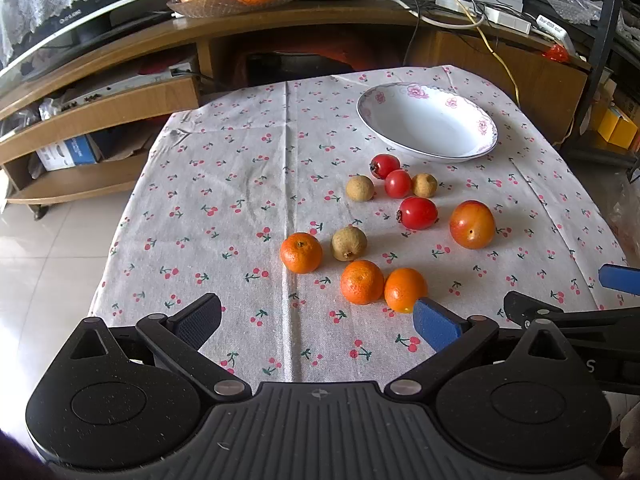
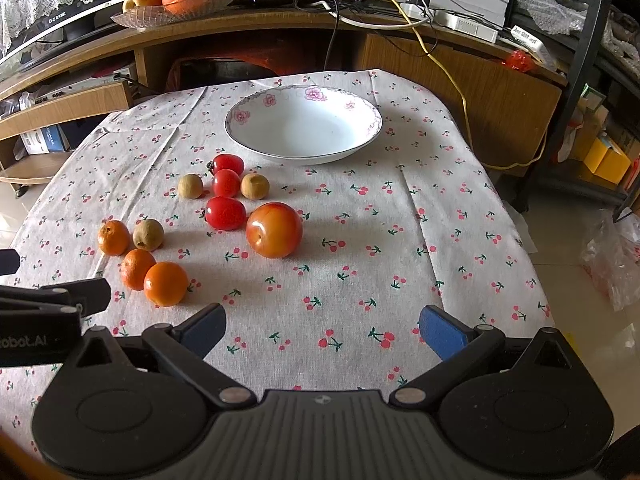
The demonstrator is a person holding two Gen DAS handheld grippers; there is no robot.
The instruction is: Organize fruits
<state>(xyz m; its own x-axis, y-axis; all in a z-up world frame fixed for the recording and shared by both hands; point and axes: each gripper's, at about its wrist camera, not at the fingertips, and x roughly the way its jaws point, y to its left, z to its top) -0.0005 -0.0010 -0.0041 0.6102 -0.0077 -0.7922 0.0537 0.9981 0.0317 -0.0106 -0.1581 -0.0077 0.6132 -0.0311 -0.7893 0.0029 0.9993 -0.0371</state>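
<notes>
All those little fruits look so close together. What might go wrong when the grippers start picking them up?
Three risks:
1. The cherry tomatoes and longans sit tightly clustered, so wide fingers may nudge a neighbour.
2. Two mandarins touch; grabbing one may send the other rolling.
3. Both the left gripper and right gripper are open and side by side, so they may collide reaching toward the white bowl.

A curved wooden TV stand is standing behind the table, and everything else is sitting around it. A glass fruit dish is resting on its top toward the left end, with tangled cables lying to the right. Pale glossy floor tiles are reflecting daylight below its left shelves. A black metal rack is rising beyond its right end.
</notes>
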